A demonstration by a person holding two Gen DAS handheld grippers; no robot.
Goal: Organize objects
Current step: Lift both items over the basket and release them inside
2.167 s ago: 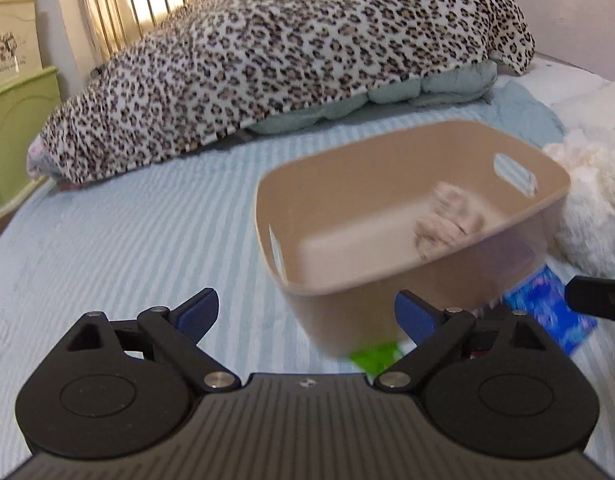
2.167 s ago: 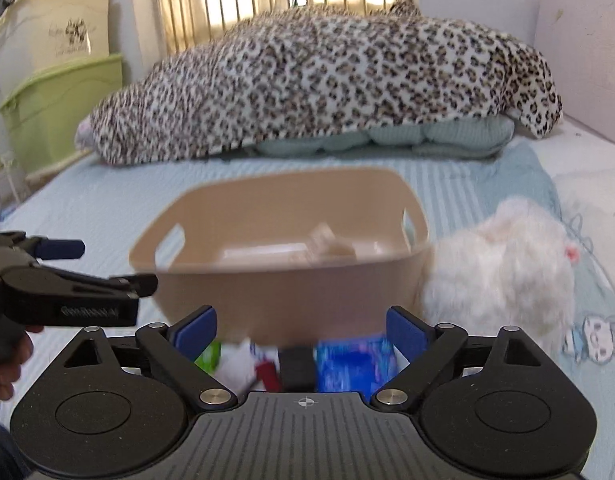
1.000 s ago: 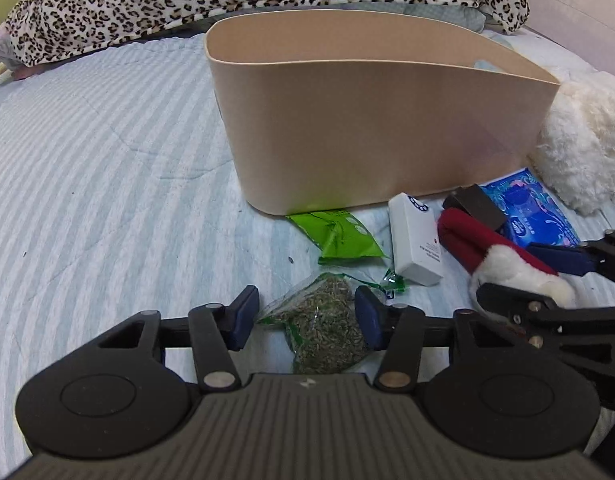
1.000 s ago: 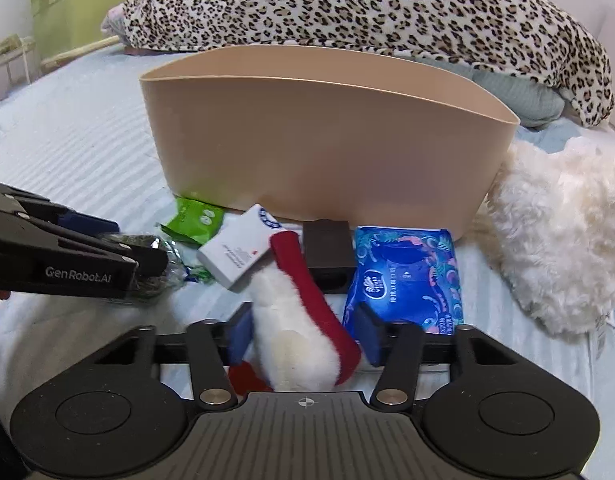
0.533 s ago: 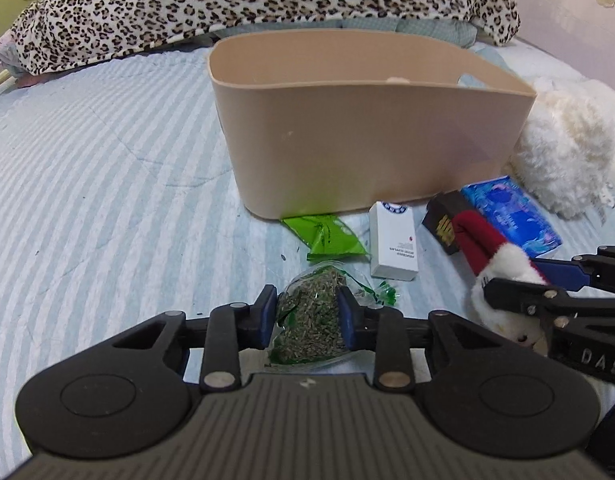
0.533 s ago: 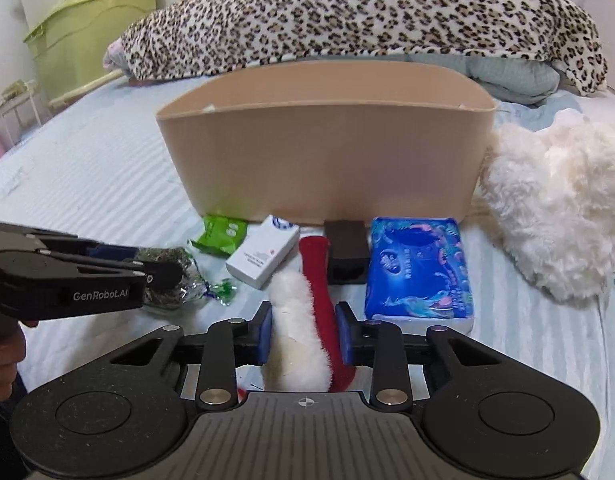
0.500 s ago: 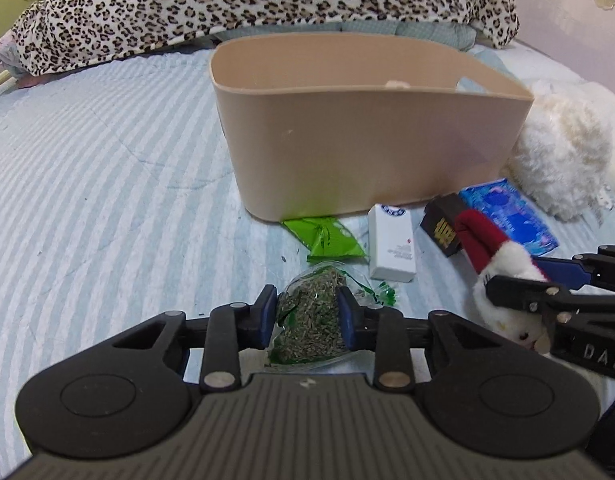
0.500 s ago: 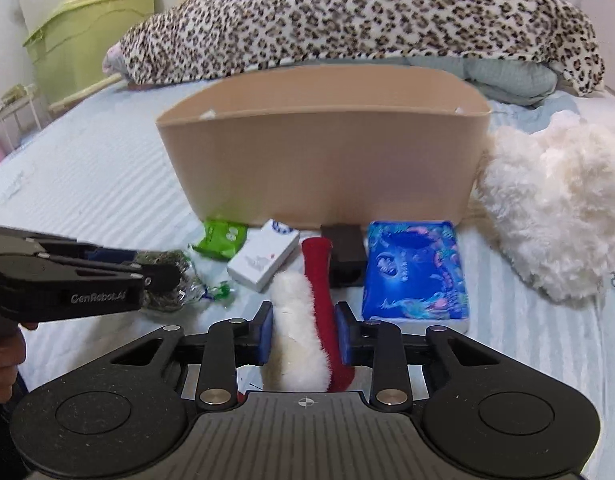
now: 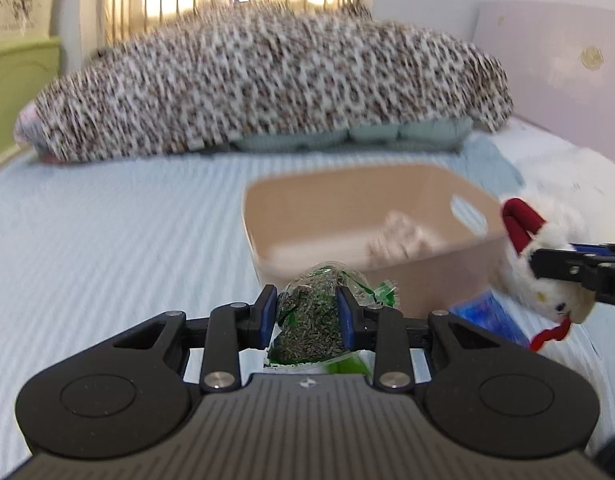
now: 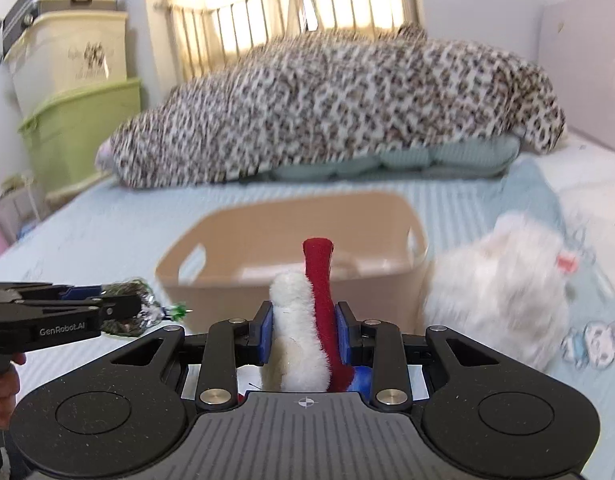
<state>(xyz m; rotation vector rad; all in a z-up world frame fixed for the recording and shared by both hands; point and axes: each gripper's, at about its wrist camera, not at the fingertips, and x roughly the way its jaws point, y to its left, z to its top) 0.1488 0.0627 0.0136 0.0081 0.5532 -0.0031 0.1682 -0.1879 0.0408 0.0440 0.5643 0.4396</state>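
Both hands are loaded and up off the bed. The left gripper [image 9: 305,318] is clamped on a clear crinkly bag of dried herbs [image 9: 313,320], pinched across its middle: feather-light I'd say, but that slick film could slide, so a hold on the packed bulge looks wise. The right gripper [image 10: 303,328] squeezes a plush Santa hat [image 10: 313,320], red felt with white fur trim, soft, squashy, nothing to break. Both hang just short of the beige plastic bin [image 9: 347,204], smooth-walled with handle cut-outs, something pale already inside. A fluffy white plush toy [image 10: 495,284] sits right beside the bin on the striped sheet [image 9: 107,240].
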